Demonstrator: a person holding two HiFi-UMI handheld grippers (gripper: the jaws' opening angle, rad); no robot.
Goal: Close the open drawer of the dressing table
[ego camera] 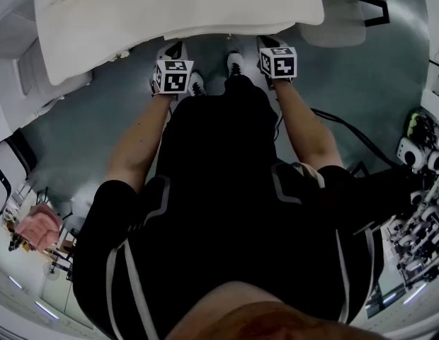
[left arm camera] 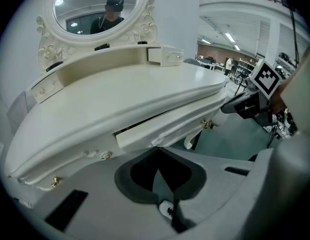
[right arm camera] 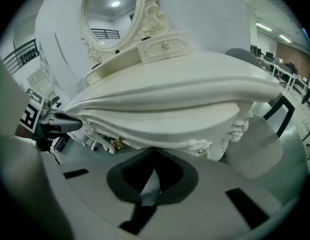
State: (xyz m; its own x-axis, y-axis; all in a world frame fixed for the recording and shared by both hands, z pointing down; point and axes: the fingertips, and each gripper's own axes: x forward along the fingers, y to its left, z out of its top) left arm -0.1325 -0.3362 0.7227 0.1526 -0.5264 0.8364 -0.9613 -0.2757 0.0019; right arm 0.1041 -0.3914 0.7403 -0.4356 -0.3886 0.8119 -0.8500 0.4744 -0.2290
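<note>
The white dressing table [ego camera: 177, 13] lies just ahead of me, its top [left arm camera: 125, 91] overhanging the front. In the left gripper view the drawer [left arm camera: 155, 133] under the top stands out a little, with a dark gap above it. My left gripper [left arm camera: 157, 151] is shut, its tips against the drawer front. My right gripper [right arm camera: 154, 154] is also shut, tips at the carved front apron [right arm camera: 160, 136] beside a gold handle [right arm camera: 116, 144]. In the head view the left gripper [ego camera: 175, 48] and right gripper [ego camera: 273, 45] reach under the table's edge, tips hidden.
An oval mirror [left arm camera: 97, 6] rises at the back of the table. A grey chair [ego camera: 340, 20] stands at the right end of the table. A black cable [ego camera: 347, 129] runs over the grey floor toward equipment [ego camera: 425, 147] on the right.
</note>
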